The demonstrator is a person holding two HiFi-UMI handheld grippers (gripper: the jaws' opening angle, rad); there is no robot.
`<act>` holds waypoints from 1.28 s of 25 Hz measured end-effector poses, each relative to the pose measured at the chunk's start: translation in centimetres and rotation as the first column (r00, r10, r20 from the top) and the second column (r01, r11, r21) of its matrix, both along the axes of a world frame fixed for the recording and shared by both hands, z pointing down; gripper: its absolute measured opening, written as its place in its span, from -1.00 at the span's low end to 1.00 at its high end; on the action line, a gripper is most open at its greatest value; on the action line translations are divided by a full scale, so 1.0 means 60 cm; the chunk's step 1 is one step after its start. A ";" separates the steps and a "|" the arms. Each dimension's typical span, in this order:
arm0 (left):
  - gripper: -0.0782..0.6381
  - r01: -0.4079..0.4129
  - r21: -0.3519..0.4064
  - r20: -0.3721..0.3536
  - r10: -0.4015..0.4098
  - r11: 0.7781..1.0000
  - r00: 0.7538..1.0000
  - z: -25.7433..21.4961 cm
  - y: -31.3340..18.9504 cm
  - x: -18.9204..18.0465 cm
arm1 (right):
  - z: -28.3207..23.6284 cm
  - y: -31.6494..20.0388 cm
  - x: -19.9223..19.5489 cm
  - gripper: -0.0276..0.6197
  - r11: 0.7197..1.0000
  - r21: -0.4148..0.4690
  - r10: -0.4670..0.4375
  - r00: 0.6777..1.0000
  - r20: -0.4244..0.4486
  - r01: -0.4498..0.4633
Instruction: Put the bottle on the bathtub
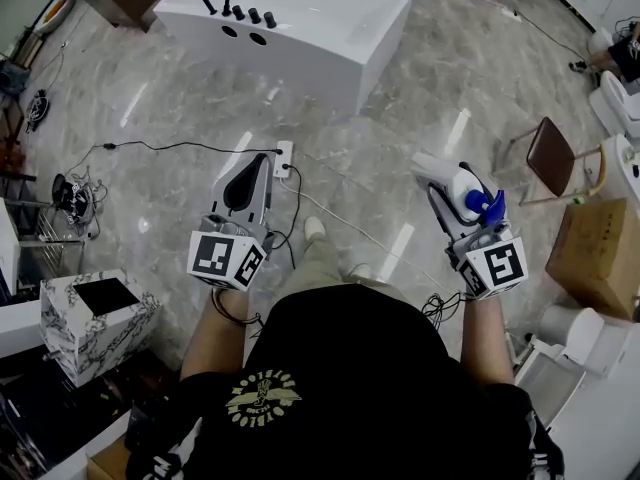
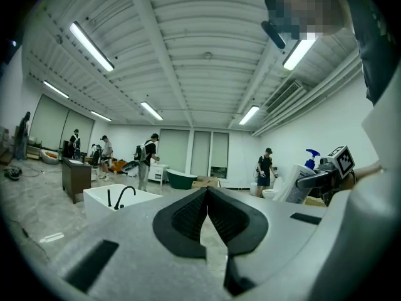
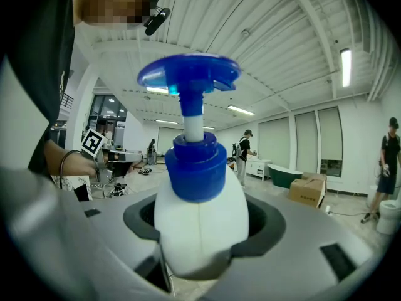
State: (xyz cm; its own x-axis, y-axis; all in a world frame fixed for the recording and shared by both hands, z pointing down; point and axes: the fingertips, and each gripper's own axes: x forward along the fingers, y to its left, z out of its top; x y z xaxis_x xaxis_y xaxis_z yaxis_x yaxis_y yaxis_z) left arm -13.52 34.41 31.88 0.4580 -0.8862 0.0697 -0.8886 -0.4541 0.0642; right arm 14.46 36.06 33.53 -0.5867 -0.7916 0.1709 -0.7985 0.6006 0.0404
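A brown chair (image 1: 552, 156) stands at the right edge, with a cardboard box (image 1: 598, 253) below it. A marbled box (image 1: 95, 320) sits lower left. A white power strip (image 1: 284, 158) lies mid-frame, its black cable (image 1: 160, 146) trailing left.

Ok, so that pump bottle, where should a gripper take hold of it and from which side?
On the wide white body of the pump bottle, below the blue collar, jaws closing from its two sides, as the right gripper has it. The body is broad and rounded; the pump head sits on a thin stem, likely a poor hold.
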 end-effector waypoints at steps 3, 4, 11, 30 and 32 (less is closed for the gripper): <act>-0.76 -0.028 0.006 0.013 0.028 1.000 1.000 -0.007 -0.036 -0.005 | -0.007 -0.029 -0.018 -0.09 1.000 0.003 0.000 1.000 0.004 0.000; -0.76 -0.035 0.011 0.015 0.035 0.999 0.999 -0.011 -0.049 -0.007 | -0.008 -0.039 -0.025 -0.09 1.000 0.003 -0.001 1.000 0.001 0.001; -0.76 -0.067 -0.003 0.006 0.067 0.998 0.998 -0.002 -0.115 -0.026 | 0.009 -0.094 -0.062 -0.09 1.000 -0.030 0.010 1.000 0.016 -0.009; -0.76 -0.129 -0.001 -0.068 0.129 0.992 0.989 0.022 -0.275 -0.109 | -0.017 -0.258 -0.182 -0.09 1.000 -0.017 -0.003 0.997 -0.072 0.002; -0.76 -0.125 -0.007 -0.084 0.124 0.992 0.989 0.024 -0.288 -0.119 | -0.016 -0.268 -0.187 -0.09 1.000 -0.027 0.001 0.997 -0.078 -0.003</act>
State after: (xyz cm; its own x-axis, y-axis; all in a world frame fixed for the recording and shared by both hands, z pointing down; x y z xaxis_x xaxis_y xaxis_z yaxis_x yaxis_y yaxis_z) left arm -20.64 17.11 33.30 0.5696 -0.8210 0.0376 -0.8163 -0.5599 0.1418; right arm 3.22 20.00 32.59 -0.5694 -0.7870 0.2374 -0.7945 0.6011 0.0870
